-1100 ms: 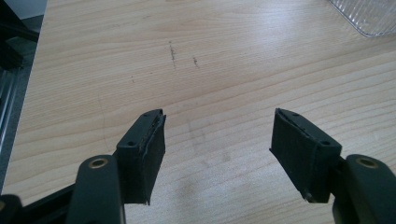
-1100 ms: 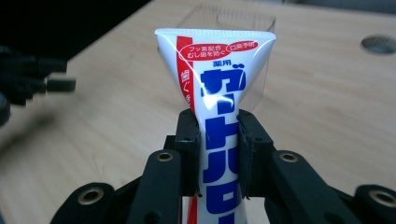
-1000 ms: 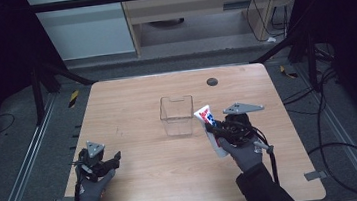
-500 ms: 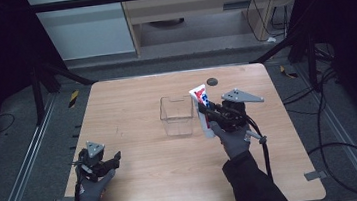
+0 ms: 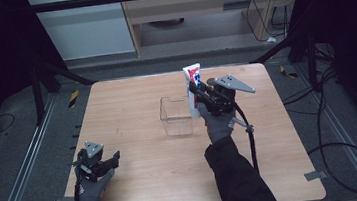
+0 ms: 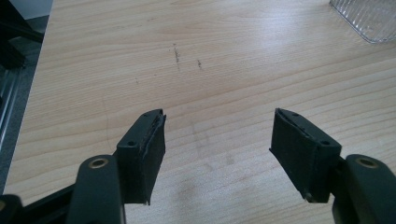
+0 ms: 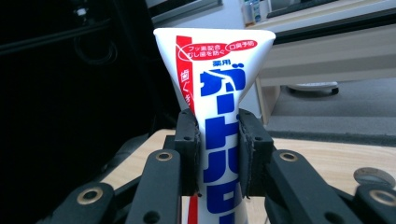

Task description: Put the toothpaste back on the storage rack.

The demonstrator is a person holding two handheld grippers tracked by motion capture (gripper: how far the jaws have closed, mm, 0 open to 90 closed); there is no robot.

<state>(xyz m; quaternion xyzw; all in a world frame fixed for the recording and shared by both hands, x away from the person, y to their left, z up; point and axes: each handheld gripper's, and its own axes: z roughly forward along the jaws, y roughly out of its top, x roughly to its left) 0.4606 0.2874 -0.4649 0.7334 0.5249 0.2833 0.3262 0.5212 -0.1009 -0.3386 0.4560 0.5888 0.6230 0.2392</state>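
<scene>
In the high view, I hold the toothpaste tube [image 5: 193, 81] upright in the right gripper [image 5: 197, 94], just beside the right wall of the clear container [image 5: 175, 115], which stands near the middle of the table [image 5: 140, 185]. The crimped flat end of the tube points up, and its lower end hangs at the height of the container rim. I judge that the step in hand is to bring the tube over the container and lower it inside. To do this well, I should keep the tube vertical, move it sideways until its lower end is fully above the opening, and only then go down, so the end does not catch the thin wall and push the container away. The left gripper [image 5: 103, 162] rests well apart from the container, near the front left corner of the table.

In the left gripper view, the jaws stand wide apart with nothing between them, above bare wood. A corner of the container [image 6: 369, 21] shows far ahead of them.

In the right gripper view, the two pads [image 7: 189, 154] are clenched on the body of the tube [image 7: 217, 102] and grip it from both sides, about halfway closed, with the wide end above them. The grip looks centred and firm, so I should not squeeze harder.
</scene>
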